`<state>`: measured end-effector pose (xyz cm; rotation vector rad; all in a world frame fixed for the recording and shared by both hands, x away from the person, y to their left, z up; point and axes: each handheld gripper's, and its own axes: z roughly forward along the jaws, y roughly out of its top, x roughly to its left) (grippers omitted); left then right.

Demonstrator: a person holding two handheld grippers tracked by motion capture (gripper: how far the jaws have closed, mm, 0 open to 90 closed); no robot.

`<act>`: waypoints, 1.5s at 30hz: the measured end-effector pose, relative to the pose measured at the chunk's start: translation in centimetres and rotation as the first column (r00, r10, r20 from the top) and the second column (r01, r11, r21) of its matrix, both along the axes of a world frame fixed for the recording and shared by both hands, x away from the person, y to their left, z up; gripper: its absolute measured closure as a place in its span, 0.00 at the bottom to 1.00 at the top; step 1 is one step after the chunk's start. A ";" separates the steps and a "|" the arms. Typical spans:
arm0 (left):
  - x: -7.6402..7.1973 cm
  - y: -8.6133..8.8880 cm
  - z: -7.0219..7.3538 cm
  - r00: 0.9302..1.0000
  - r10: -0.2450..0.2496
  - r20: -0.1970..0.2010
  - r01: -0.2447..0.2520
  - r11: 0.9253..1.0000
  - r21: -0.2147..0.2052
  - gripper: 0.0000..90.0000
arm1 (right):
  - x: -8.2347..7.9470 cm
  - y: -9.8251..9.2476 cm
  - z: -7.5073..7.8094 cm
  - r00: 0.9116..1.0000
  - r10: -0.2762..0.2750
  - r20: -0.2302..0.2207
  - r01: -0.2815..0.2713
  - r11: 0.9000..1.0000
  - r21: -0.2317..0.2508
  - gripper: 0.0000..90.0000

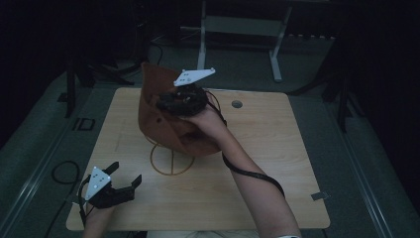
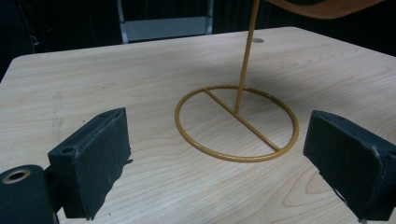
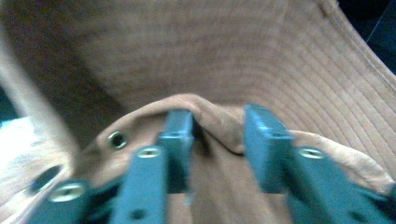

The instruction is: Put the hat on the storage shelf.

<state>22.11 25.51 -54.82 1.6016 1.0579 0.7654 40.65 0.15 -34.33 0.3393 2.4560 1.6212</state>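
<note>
A brown fabric hat (image 1: 163, 116) with a stitched, ribbed brim and small metal eyelets hangs above the middle of the wooden table (image 1: 277, 163), its brim turned up toward the far side. Directly under it stands a yellow wire stand (image 2: 237, 122): a flat ring crossed by one bar, with a thin upright post rising toward the hat.

The near half of the table is bare wood, with open room to the right of the stand and along the front edge. A small round grommet (image 1: 237, 104) sits near the far edge.

The right gripper (image 1: 181, 101) is at the hat's crown. In the right gripper view its jaws stand a little apart with a raised fold of the cloth (image 3: 210, 112) between them; the picture is blurred, so it looks like a pinch on the fold, though that is not certain. The left gripper (image 1: 121, 181) rests near the front left corner, jaws spread wide and holding nothing, pointing toward the stand.
</note>
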 end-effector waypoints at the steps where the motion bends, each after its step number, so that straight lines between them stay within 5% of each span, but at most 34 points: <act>1: 0.0 0.0 0.0 1.000 0.001 -0.001 -0.001 1.000 0.001 0.09 | -0.1 0.2 -0.1 1.000 -0.002 0.005 0.002 1.000 -0.009 0.59; 8: -0.1 0.2 0.0 1.000 0.009 0.002 -0.009 1.000 -0.002 0.09 | -0.8 1.3 -1.2 1.000 -0.004 0.030 0.005 0.999 -0.050 0.36; 13: 0.0 0.1 -0.2 1.000 0.007 -0.007 -0.007 1.000 -0.004 0.09 | -0.7 0.8 -1.4 1.000 -0.012 0.007 0.012 1.000 -0.018 0.30; 15: 0.0 0.0 -0.3 1.000 0.002 -0.011 -0.002 1.000 0.003 0.09 | -0.5 0.3 -1.4 1.000 0.012 -0.012 -0.012 1.000 -0.005 0.19; 21: 0.1 -0.3 -0.6 1.000 0.002 -0.002 -0.002 1.000 0.008 0.09 | -0.4 -1.1 -1.4 1.000 0.000 -0.014 0.001 0.998 0.063 0.18; 29: 0.3 -0.9 -1.2 1.000 -0.018 -0.004 0.018 1.000 0.016 0.09 | -0.3 -3.2 -2.3 0.999 -0.035 -0.009 0.035 0.999 0.012 0.17; 45: 0.6 -1.2 -1.7 1.000 -0.017 -0.010 0.017 1.000 0.016 0.09 | -0.4 -8.0 -4.0 0.991 -0.129 -0.024 0.129 0.992 -0.002 0.17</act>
